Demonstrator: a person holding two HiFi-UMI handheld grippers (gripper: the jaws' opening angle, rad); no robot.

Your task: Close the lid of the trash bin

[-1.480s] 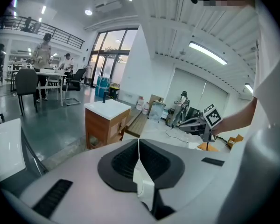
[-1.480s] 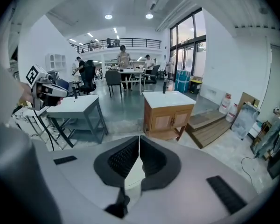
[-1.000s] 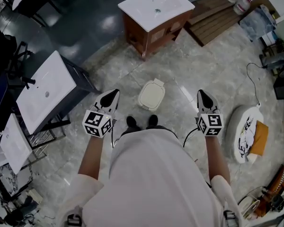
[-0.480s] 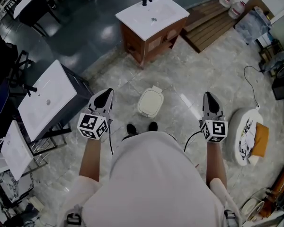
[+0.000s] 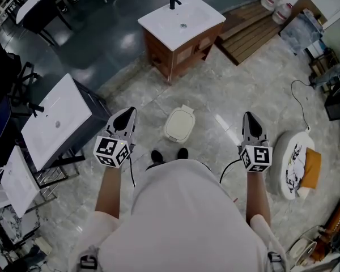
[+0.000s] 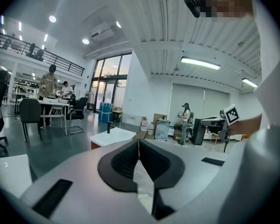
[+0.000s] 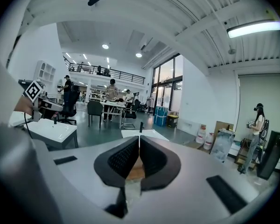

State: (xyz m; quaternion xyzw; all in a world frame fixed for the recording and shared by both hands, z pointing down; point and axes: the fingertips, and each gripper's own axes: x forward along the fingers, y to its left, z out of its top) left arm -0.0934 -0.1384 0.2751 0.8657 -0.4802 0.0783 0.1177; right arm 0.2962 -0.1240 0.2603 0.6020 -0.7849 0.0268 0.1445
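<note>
Now the person seems to be straightening up. Compared with a second ago, the trash bin (image 5: 179, 124) is showing a little smaller in the head view and sitting closer to the shoes (image 5: 157, 156). Both grippers are hanging a shade wider apart at mid-frame.

The left gripper (image 5: 126, 115) is pointing up-frame at centre left, its jaws pressed together with nothing between them. The right gripper (image 5: 249, 119) is doing the same at centre right, also closed and empty, as its own view confirms.

The bin is standing on the marble floor (image 5: 215, 89) at the centre of the frame, just above the shoes. It is lying between the two grippers but well apart from each. Its cream lid (image 5: 180, 121) is lying flat over the top and looks closed, with no gap showing from above.

Judging by this, the closing is already looking done. The hands are pulling clear rather than reaching in, and neither gripper is touching the bin. Only confirming that the lid is sitting fully down seems to be remaining.
</note>
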